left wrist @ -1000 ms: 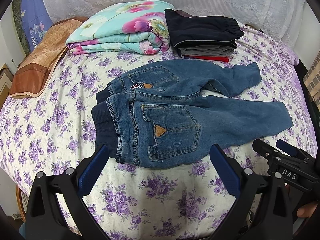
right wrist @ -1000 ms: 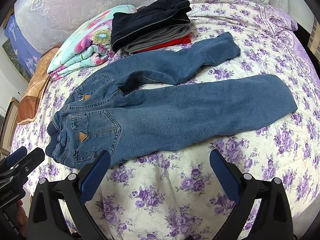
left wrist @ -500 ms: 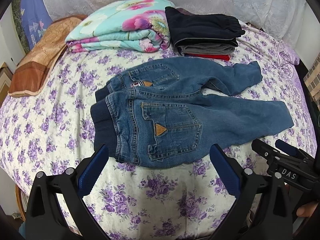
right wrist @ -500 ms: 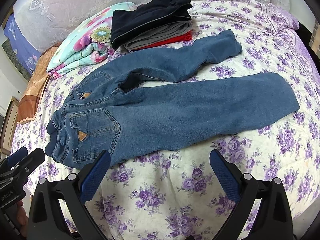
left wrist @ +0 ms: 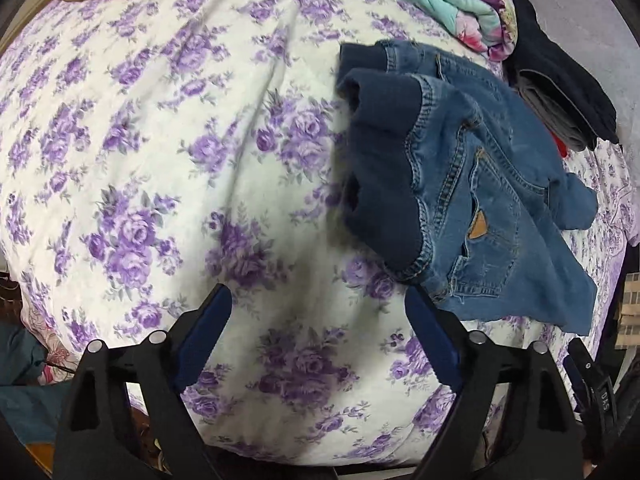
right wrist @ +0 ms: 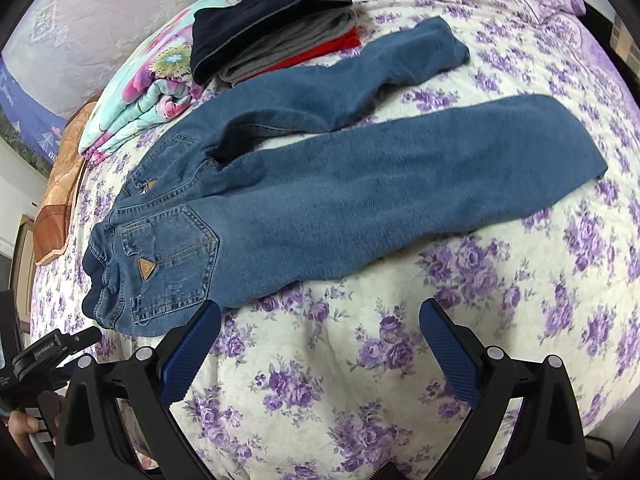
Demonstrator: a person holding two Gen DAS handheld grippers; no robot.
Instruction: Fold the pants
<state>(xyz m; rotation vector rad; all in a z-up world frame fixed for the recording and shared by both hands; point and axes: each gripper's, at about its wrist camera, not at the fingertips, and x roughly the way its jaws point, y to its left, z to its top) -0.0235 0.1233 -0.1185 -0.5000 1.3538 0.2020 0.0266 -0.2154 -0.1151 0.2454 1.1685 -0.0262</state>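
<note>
Blue jeans [right wrist: 340,200] lie flat on the floral bedspread, waistband to the left, both legs stretched to the right, the far leg bent. In the left wrist view the jeans [left wrist: 480,184] show at the right, with the dark ribbed waistband [left wrist: 376,184] nearest. My left gripper [left wrist: 320,332] is open and empty, low over the bed just left of the waistband. My right gripper [right wrist: 320,344] is open and empty, just in front of the near leg and the back pocket [right wrist: 172,252]. The left gripper's body [right wrist: 48,352] shows at the right wrist view's lower left.
A stack of folded dark, grey and red clothes [right wrist: 276,28] and a folded floral quilt [right wrist: 160,92] lie at the back of the bed. An orange-brown blanket [right wrist: 60,184] lies at the far left. The bed's front edge [right wrist: 360,468] is close below me.
My left gripper has swung left and down close to the bed, so the waistband now sits at its right. My right gripper has moved closer to the near leg.
</note>
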